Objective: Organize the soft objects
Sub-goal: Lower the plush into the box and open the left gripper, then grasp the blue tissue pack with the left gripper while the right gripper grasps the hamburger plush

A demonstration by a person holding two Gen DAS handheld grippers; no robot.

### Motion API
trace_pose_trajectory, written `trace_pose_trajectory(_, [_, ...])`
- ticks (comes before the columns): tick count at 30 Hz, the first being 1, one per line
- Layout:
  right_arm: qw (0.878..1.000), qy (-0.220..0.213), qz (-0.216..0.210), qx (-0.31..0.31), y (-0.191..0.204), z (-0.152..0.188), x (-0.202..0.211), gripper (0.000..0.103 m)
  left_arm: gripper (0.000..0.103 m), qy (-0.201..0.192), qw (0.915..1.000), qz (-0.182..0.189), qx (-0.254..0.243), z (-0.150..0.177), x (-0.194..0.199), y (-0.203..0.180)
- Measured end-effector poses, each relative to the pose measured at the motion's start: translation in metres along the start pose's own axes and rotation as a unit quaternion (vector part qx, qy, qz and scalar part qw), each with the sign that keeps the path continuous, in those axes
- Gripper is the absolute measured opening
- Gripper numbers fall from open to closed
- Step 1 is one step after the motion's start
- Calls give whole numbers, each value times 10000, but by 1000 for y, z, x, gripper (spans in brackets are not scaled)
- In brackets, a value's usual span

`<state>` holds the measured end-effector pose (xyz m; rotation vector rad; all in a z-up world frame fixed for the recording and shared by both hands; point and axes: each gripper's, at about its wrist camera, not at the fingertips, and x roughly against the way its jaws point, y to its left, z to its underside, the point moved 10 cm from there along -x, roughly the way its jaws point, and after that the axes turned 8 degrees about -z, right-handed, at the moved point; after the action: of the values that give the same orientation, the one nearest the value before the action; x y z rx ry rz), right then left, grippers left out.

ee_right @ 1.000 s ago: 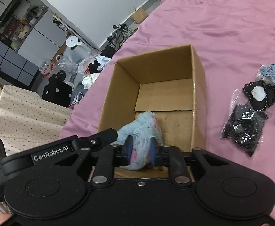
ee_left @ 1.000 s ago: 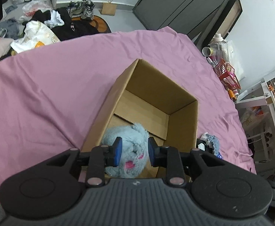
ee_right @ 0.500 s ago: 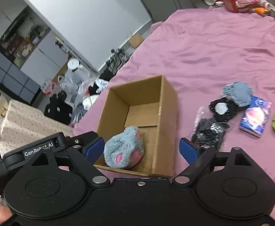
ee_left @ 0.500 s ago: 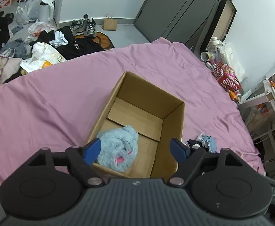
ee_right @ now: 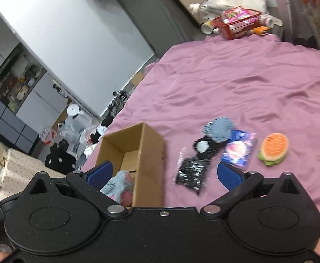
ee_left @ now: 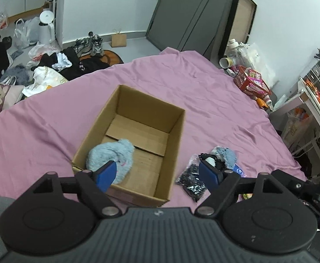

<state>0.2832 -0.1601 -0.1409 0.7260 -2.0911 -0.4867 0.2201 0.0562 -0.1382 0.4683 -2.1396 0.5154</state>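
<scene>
A pink-sheeted bed carries an open brown cardboard box, the collecting bin. A fluffy grey-blue plush toy lies inside, below the left claw. Both the left claw and the right claw gape wide, empty. A burger-shaped plush waits right of the box.

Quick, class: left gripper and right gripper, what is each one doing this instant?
Left gripper: open, holding nothing.
Right gripper: open, holding nothing.

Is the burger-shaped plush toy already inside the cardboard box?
No, the burger plush lies on the pink sheet, well to the side of the cardboard box, which holds only the blue plush.
</scene>
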Motion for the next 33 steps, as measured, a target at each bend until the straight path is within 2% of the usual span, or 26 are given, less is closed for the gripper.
trace_pose_trajectory(6, [9994,-153,-103,-295,-24,-6,29,103,81,-110,9997,-74,-189,9,16,-21])
trace_pose_trajectory(8, [9996,-169,-97,-227,-27,-8,37,103,81,-167,9996,-55,-200,11,22,-27])
trace_pose_trajectory(11, [9993,-321,-154,-132,-29,-13,54,103,91,-255,9994,-67,-211,14,30,-36])
trace_pose_trajectory(16, [9978,-601,-260,-138,-39,-21,77,103,94,-356,9990,-58,-246,21,41,-52])
trace_pose_trajectory(18, [9974,-655,-244,-187,-47,-22,84,103,99,-404,9988,-40,-266,24,43,-59])
trace_pose_trajectory(25, [9972,-717,-136,-190,-69,-20,97,103,102,-492,9982,99,-334,34,48,-82])
trace_pose_trajectory(33, [9977,-637,-12,-233,-89,-16,92,103,102,-563,9973,182,-436,43,42,-106])
